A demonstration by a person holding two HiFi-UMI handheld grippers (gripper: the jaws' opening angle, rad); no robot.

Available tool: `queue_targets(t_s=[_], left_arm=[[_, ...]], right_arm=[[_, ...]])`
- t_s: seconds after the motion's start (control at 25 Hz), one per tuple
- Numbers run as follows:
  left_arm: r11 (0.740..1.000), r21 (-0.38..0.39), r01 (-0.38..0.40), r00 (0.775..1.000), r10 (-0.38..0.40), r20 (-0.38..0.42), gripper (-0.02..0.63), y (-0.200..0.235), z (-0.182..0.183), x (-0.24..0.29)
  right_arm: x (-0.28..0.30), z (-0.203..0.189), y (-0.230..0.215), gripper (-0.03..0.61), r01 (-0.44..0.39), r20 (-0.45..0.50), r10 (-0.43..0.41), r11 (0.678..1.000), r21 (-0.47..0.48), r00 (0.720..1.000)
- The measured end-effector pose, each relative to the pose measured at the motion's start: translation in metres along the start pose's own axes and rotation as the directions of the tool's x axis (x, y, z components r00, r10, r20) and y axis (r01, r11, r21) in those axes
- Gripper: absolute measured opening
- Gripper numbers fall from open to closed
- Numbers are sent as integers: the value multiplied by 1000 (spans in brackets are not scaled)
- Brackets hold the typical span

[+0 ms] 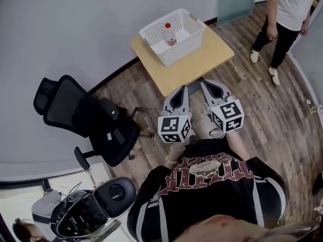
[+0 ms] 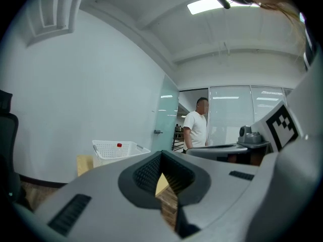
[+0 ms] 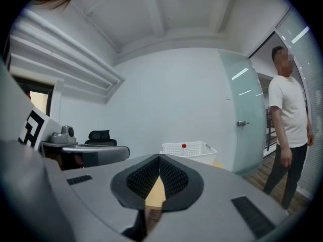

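Head view: left gripper (image 1: 183,88) and right gripper (image 1: 208,83), both closed and empty, hover beside the worktop (image 1: 204,59) carrying a basket (image 1: 177,50).

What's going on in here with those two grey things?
A person holds a left tool and a right tool, both shut and empty, just short of a small wooden table. On it stands a white basket with a red-capped bottle inside. Another person stands off to the right.
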State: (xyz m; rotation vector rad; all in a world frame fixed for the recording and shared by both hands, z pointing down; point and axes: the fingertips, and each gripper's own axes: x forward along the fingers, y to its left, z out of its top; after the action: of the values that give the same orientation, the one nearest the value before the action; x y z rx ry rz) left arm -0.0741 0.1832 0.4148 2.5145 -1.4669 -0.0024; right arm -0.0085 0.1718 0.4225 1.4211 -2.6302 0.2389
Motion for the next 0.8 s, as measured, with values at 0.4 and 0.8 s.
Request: queue_targets(t_s=[0.4,0.8], left_arm=[[1000,5,23,1000,-23,-11,48,48,5,26],[999,10,31,999,-31,-32,48,69,5,44]], right_arm=[[57,7,2,17,11,8,-11,1000,0,1000],[80,5,-6,17,34,1,-34,999,21,999]])
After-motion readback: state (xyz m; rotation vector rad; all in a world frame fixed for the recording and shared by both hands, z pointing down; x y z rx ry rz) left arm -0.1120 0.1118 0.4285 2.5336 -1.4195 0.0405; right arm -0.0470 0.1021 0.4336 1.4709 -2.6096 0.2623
